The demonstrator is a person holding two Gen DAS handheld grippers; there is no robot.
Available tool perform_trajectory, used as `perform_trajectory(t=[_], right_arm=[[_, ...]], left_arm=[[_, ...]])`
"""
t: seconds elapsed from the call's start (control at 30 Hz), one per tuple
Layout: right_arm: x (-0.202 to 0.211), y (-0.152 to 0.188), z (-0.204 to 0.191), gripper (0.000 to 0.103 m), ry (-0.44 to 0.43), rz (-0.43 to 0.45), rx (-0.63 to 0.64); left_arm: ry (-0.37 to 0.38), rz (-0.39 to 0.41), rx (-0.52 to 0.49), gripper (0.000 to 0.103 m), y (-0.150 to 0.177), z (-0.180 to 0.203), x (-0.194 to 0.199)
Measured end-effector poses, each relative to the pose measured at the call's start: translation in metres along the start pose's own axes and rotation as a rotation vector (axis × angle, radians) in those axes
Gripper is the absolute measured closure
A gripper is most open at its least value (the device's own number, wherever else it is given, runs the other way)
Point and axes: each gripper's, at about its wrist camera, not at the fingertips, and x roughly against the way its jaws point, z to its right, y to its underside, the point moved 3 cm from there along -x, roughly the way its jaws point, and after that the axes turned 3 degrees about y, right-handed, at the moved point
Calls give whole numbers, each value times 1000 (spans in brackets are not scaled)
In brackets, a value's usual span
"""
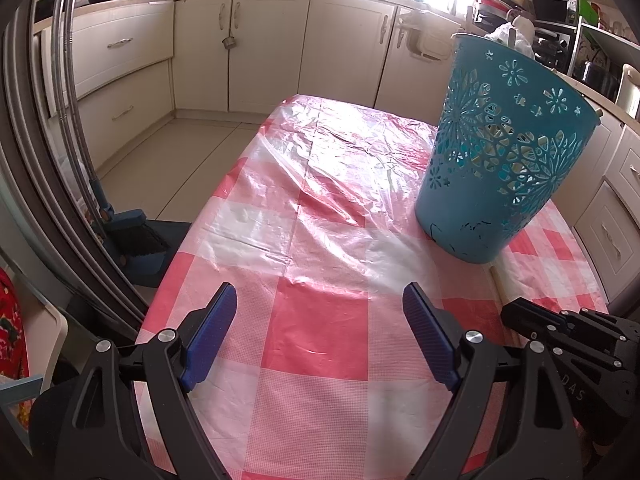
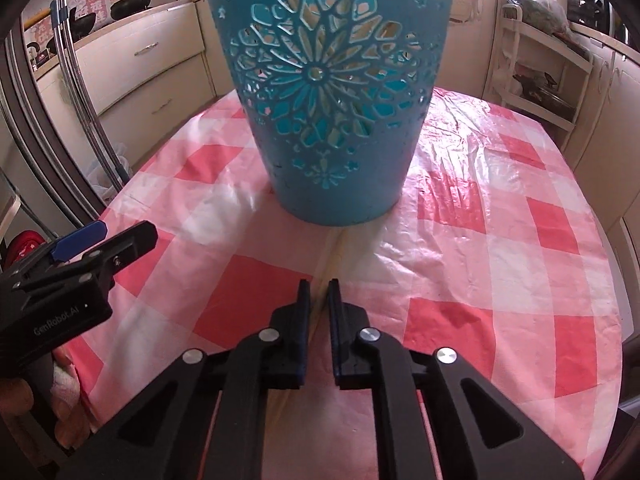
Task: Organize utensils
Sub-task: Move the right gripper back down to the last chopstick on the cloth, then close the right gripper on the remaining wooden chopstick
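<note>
A teal cut-out basket (image 1: 500,152) (image 2: 332,100) stands upright on the checked table. A thin pale stick-like utensil (image 2: 330,256) (image 1: 497,280) lies flat on the cloth, running from the basket's base toward me. My right gripper (image 2: 319,284) sits low over the near end of it, with its pads shut on the stick. Its black body (image 1: 560,332) also shows at the right of the left wrist view. My left gripper (image 1: 320,290) hovers over bare cloth to the left of the basket, wide open and holding nothing. It also appears at the left edge of the right wrist view (image 2: 100,240).
The table (image 2: 500,320) wears a red-and-white checked plastic cloth, wrinkled at the far end. Cream kitchen cabinets (image 1: 272,48) ring the room. A broom and dustpan (image 1: 136,240) stand on the floor to the left, and a white shelf rack (image 2: 536,76) stands at the right.
</note>
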Motion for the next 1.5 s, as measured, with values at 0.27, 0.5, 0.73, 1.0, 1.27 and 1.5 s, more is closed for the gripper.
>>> perform_trajectory(t=[0.27,0.5,0.73,1.0,1.27,1.5], right_arm=[[14,13,25,97,15,-8,-16],[17,14,35,87,-6,-8,-68],[11,6,31,76,11,-14,-52],[10,6,37,97,45,-13,-69],[9,3,33,96,56,-30,-50],[9,4,29,96,25,-42,-93]], left_arm=[[-2,1,-8,22,0,1,0],[-9,2,-26,22,0,5,1],[-15,4,-43,22,1,8,3],[-5,0,-42,22,1,8,2],[4,-5,-37,20,0,6,-1],[12,-8,-33,19,0,5,-1]])
